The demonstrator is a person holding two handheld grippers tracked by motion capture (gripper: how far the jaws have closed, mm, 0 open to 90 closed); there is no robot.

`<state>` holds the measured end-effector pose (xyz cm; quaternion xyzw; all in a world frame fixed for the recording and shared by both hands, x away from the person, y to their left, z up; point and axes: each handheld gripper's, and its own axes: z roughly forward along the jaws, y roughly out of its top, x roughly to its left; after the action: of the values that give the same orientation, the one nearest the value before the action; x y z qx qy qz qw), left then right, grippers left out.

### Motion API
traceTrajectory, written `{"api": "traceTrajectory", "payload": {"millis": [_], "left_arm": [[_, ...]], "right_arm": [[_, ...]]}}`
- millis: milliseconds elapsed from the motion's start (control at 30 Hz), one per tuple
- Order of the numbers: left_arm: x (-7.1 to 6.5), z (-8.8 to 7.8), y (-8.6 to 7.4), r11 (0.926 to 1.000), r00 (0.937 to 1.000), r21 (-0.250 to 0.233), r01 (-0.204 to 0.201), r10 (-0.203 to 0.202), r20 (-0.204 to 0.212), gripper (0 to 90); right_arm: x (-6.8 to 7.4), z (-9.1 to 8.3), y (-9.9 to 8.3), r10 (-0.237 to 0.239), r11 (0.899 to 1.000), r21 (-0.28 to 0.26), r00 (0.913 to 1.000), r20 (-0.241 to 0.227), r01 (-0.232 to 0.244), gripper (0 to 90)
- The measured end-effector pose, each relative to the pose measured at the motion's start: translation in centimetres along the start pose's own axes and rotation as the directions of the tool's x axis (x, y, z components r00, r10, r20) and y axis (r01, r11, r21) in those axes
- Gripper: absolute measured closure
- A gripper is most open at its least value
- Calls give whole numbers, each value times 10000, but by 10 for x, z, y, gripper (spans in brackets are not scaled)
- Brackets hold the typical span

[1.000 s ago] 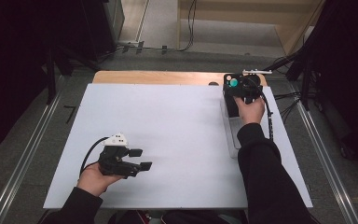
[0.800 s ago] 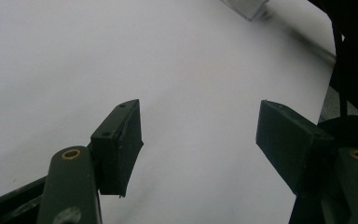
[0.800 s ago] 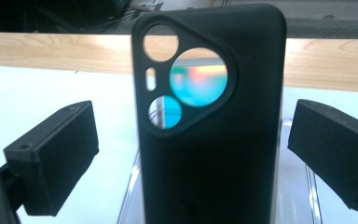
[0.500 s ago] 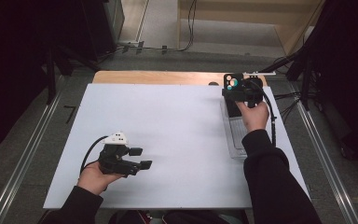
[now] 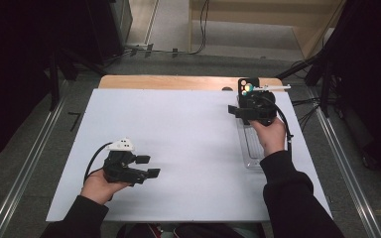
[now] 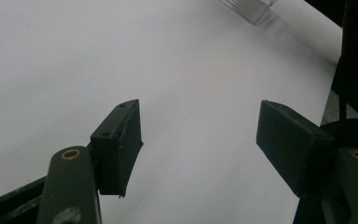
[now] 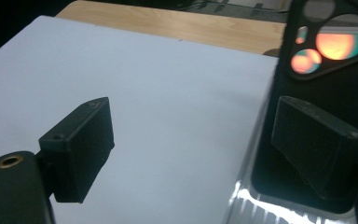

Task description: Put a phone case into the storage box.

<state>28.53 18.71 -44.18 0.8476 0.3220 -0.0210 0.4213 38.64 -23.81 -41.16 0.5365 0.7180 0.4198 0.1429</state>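
A black phone [image 5: 248, 87] [image 7: 328, 70] with a cluster of camera lenses stands upright at the far end of a clear ridged tray [image 5: 250, 148] [image 7: 247, 200]. My right gripper [image 5: 248, 101] [image 7: 193, 116] is held right in front of it. Its jaws have just been closing, and the right one sits before the phone's face while the left one hangs over the white board. Neither pad presses on anything. My left gripper [image 5: 148, 166] [image 6: 200, 112] rests low over the near left of the board, open, with bare board between its jaws.
The white board [image 5: 178, 129] covers most of a wooden table [image 5: 168, 82]. A thin white stick-like object [image 5: 273, 88] lies at the far right behind the phone. The tray's corner [image 6: 249, 9] lies far ahead of the left gripper. Cables run on the floor beyond.
My right hand has moved along the tray toward the far edge and now sits closer to the phone. The left hand and its gripper have stayed put.
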Motion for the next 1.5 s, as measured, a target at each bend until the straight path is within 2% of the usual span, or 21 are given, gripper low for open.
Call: {"api": "traceTrajectory", "payload": {"millis": [133, 233, 300, 400, 467, 600, 800, 1000, 1200, 1300, 1500], "left_arm": [[1, -1, 0, 10000, 10000, -33, 11, -11, -4, 312], [2, -1, 0, 10000, 10000, -21, 6, -6, -13, 312], [2, -1, 1, 10000, 10000, -39, -3, 3, -12, 312], [2, -4, 2, 9999, 10000, -162, -22, 23, 33, 312], [2, -6, 2, 9998, 10000, -176, -43, 44, 24, 312], [3, -7, 1, 9999, 10000, -145, -49, 48, -50, 312], [2, -8, -1, 9999, 10000, -158, -8, 7, -68, 312], [0, -11, -2, 9997, 9999, -222, -130, 131, 28, 311], [-1, -11, -5, 9998, 9999, -166, -93, 94, 58, 311], [-2, -11, -7, 9998, 9999, -189, -85, 87, 71, 311], [-3, -11, -8, 9997, 9999, -197, -134, 136, 94, 311]], "right_arm": [[10, -6, -3, -414, 9991, 58, 9973, -611, 419, 122], [18, -7, -8, -866, 9958, 197, 9909, -1034, 891, 143], [22, -8, -11, -973, 9945, 253, 9864, -1324, 1015, 170], [25, -12, -16, -883, 9954, 200, 9802, -1774, 933, 200], [27, -15, -20, -1078, 9935, 150, 9731, -2038, 1132, 226], [33, -19, -28, -1469, 9868, 348, 9646, -2189, 1582, 236], [38, -24, -39, -1618, 9827, 440, 9497, -2680, 1798, 265], [45, -31, -48, -2016, 9728, 493, 9321, -3009, 2264, 277], [50, -36, -62, -2190, 9649, 708, 9235, -3150, 2530, 277], [50, -40, -70, -2151, 9647, 769, 9218, -3227, 2520, 277], [50, -45, -85, -2169, 9580, 1077, 9169, -3349, 2659, 276]]}}
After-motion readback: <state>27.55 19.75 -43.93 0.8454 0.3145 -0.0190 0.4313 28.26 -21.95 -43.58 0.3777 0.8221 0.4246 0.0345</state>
